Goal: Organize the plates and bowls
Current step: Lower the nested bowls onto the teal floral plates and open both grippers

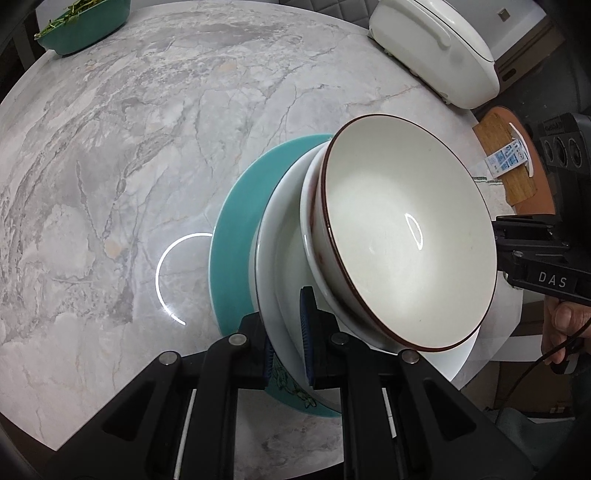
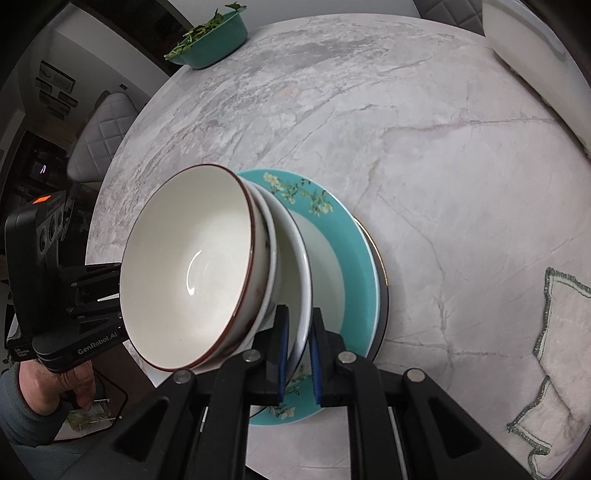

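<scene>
A stack of dishes is tilted above the marble table: a cream bowl with a brown rim (image 1: 406,236) (image 2: 188,266) nests in a second white bowl (image 1: 314,258) (image 2: 267,236), on a white plate (image 1: 280,266) (image 2: 295,258), over a teal flowered plate (image 1: 232,251) (image 2: 354,258). My left gripper (image 1: 290,343) is shut on the white plate's rim. My right gripper (image 2: 297,343) is shut on the same plate's opposite rim. A dark plate edge (image 2: 384,288) shows under the teal plate.
A teal dish of greens (image 1: 85,26) (image 2: 214,37) stands at the table's far edge. A white appliance (image 1: 436,48) sits at the back right. A green-trimmed cloth (image 2: 554,362) lies at the right. A wooden board (image 1: 506,158) lies beyond the table edge.
</scene>
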Action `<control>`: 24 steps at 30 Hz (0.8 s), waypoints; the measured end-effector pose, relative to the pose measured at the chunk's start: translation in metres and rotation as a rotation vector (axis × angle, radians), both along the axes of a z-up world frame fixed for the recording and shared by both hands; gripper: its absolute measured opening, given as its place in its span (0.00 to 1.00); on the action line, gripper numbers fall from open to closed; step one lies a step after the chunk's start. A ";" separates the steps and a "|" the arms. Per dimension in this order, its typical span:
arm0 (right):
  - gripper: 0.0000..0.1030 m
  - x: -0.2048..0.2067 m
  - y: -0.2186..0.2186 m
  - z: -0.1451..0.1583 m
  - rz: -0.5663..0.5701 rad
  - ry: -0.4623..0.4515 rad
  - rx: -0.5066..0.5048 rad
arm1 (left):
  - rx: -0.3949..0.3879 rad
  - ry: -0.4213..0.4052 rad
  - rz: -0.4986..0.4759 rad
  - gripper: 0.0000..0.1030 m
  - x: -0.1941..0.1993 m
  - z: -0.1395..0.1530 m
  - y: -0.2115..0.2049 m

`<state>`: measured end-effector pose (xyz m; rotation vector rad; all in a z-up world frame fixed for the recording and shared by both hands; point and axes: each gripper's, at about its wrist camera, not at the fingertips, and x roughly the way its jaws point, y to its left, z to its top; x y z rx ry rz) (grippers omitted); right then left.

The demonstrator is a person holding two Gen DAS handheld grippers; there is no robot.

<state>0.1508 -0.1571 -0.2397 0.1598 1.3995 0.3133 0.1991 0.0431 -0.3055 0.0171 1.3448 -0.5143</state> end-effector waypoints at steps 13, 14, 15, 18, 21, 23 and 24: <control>0.12 -0.001 -0.001 -0.006 0.005 -0.006 0.002 | 0.030 -0.057 -0.001 0.10 -0.002 0.000 -0.002; 0.13 -0.001 -0.001 -0.006 0.005 -0.007 0.004 | 0.030 -0.061 0.003 0.10 -0.002 0.000 -0.002; 0.14 -0.001 -0.001 -0.007 0.004 -0.009 0.008 | 0.034 -0.070 0.008 0.10 -0.003 0.001 -0.001; 0.14 -0.002 -0.001 -0.005 -0.006 -0.025 0.007 | 0.034 -0.089 0.031 0.11 -0.005 0.004 0.001; 0.21 -0.005 -0.002 -0.001 -0.010 -0.033 -0.009 | 0.014 -0.116 0.069 0.11 -0.008 0.013 0.009; 0.32 -0.007 -0.004 0.001 -0.013 -0.037 -0.022 | 0.012 -0.143 0.080 0.11 -0.011 0.023 0.012; 0.35 -0.008 -0.006 0.002 -0.015 -0.040 -0.028 | 0.020 -0.156 0.086 0.11 -0.013 0.028 0.014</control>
